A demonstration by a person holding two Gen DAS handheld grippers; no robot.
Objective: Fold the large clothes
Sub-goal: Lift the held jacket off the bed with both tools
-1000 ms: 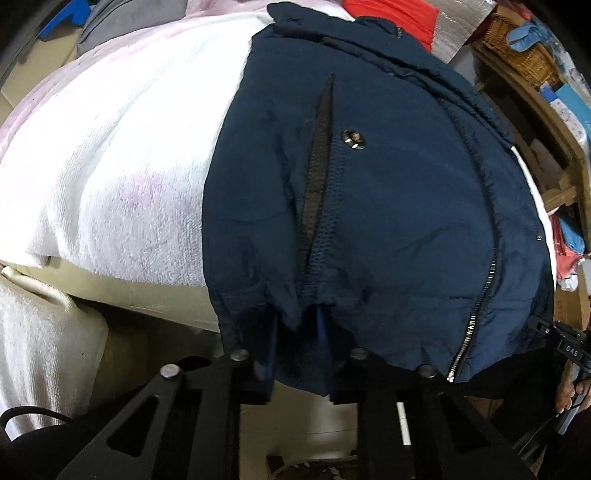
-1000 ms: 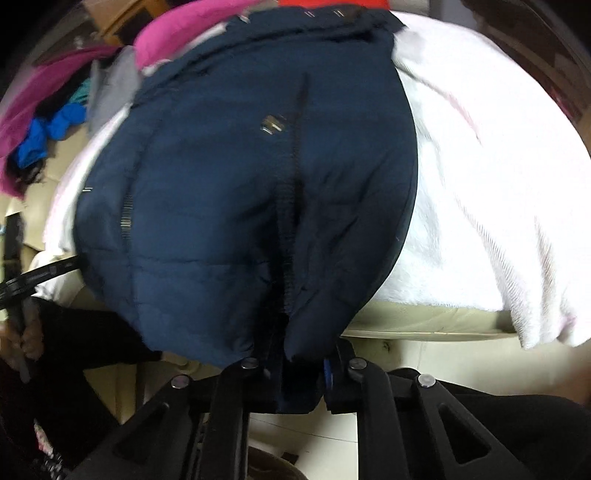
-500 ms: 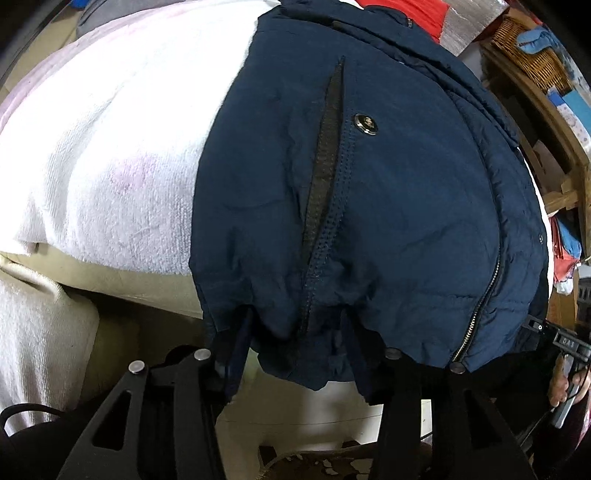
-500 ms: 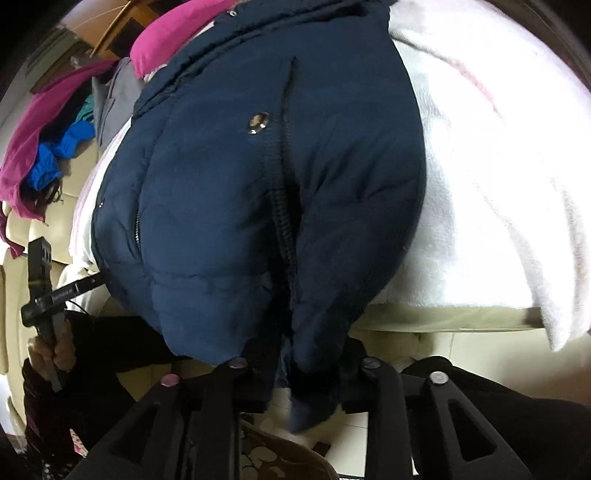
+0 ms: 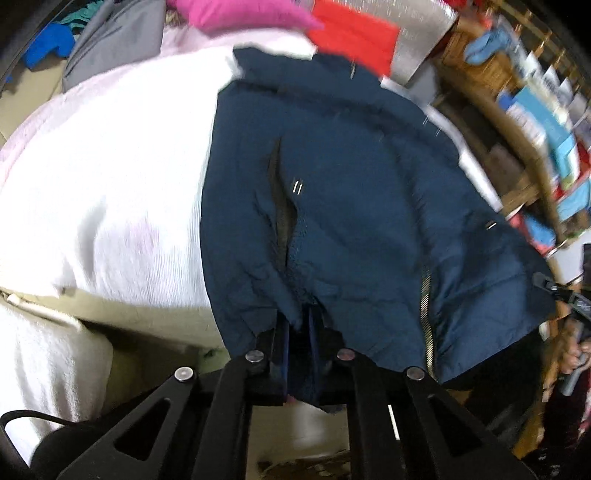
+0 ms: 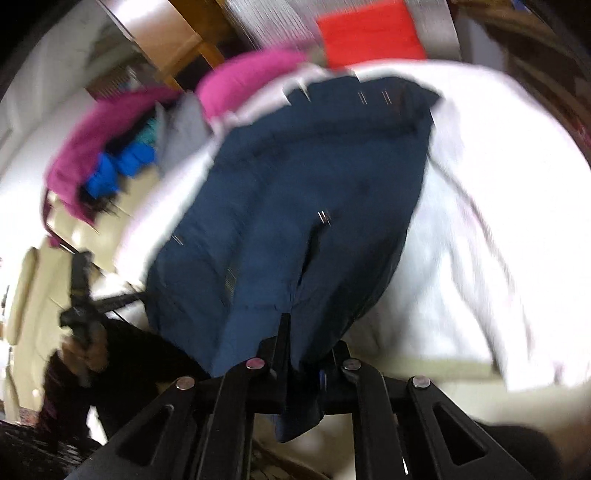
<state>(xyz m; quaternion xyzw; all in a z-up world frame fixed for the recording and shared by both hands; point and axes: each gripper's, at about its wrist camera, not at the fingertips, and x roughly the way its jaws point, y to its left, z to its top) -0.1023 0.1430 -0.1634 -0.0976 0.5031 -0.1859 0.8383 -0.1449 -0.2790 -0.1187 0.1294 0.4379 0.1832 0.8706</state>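
White blanket point(image 5: 110, 192) under jacket point(image 5: 351, 221), unchanged. Jacket hem now lifting off edge; both views blurred. Left gripper point(image 5: 297, 332), open half second ago, now clamped on hem; right gripper point(image 6: 304, 354) likewise. Judgement: fold-over starting.

The jacket point(image 5: 362, 221) in the middle of the frame is dark navy blue, with a silver zipper point(image 5: 427, 317) at lower right. Under it lies a white towel point(image 5: 110, 192) with faint pink marks. At the top are a magenta cloth point(image 5: 236, 14), a red cloth point(image 5: 354, 35) and a grey garment point(image 5: 110, 40). The gripper point(image 5: 297, 332) at the bottom is black.
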